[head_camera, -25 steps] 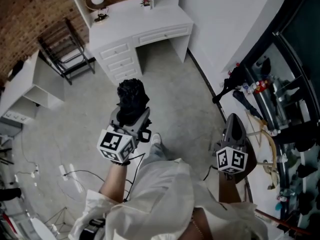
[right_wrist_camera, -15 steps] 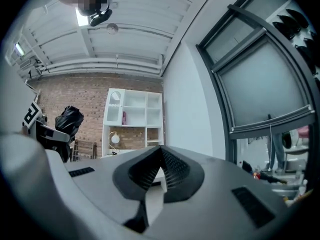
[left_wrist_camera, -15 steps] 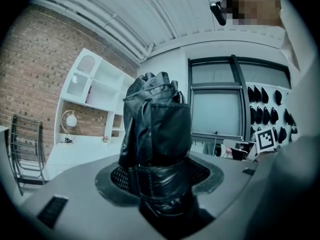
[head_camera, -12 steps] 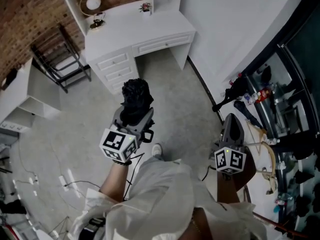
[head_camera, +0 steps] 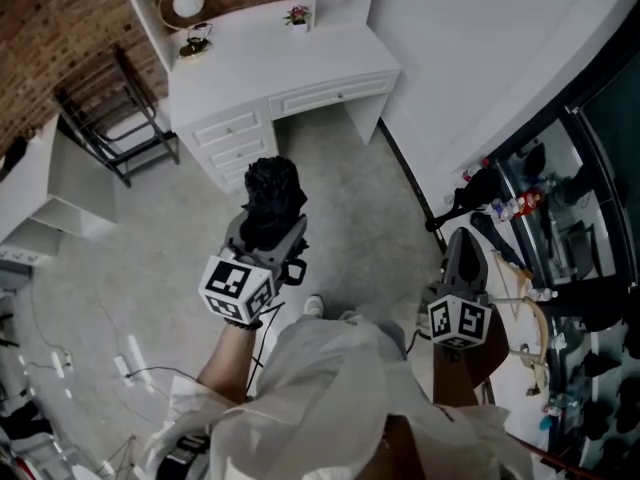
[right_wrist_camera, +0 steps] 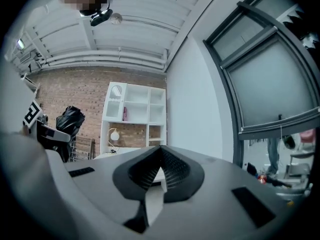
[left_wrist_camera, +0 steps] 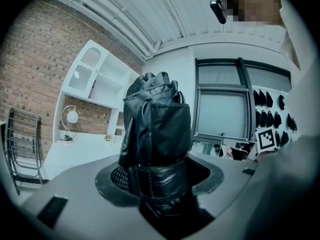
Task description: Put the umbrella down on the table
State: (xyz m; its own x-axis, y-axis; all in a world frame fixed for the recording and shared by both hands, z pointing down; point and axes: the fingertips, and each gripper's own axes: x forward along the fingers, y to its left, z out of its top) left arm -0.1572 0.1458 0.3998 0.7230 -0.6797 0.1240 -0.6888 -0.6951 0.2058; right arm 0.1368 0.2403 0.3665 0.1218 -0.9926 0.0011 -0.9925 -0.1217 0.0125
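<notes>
Umbrella point(left_wrist_camera: 155, 129), black, folded and strapped into a tight bundle, sat clamped between the jaws of the left gripper point(left_wrist_camera: 159, 184), bunched fabric sticking out past the tips. The jaws stood fairly wide apart but pressed on the bundle from both sides, a firm hold by the look of it. Right gripper point(right_wrist_camera: 160, 166) had its jaws brought together with nothing between them. It was held well off to the right of the left one.

Progress, as judged: carrying stage only. The umbrella hung in the air over bare floor, not yet over any surface. White desk point(head_camera: 285, 58), taken to be the table meant, lay well ahead of the left gripper's tips. Its top was mostly bare apart from a round lamp point(head_camera: 187, 3) at the back. Left to do: reach the desk, lower the bundle onto the top, let go.

Views compared:
- The head view gave the layout: the floor gap between gripper and desk, and a black folding chair point(head_camera: 115, 108) ahead and to the left of the left gripper.
- The left gripper view alone showed the grip itself, with the strap sitting at the pads.
- The right gripper view alone showed its own jaws empty, and caught the umbrella off to its left.
</notes>
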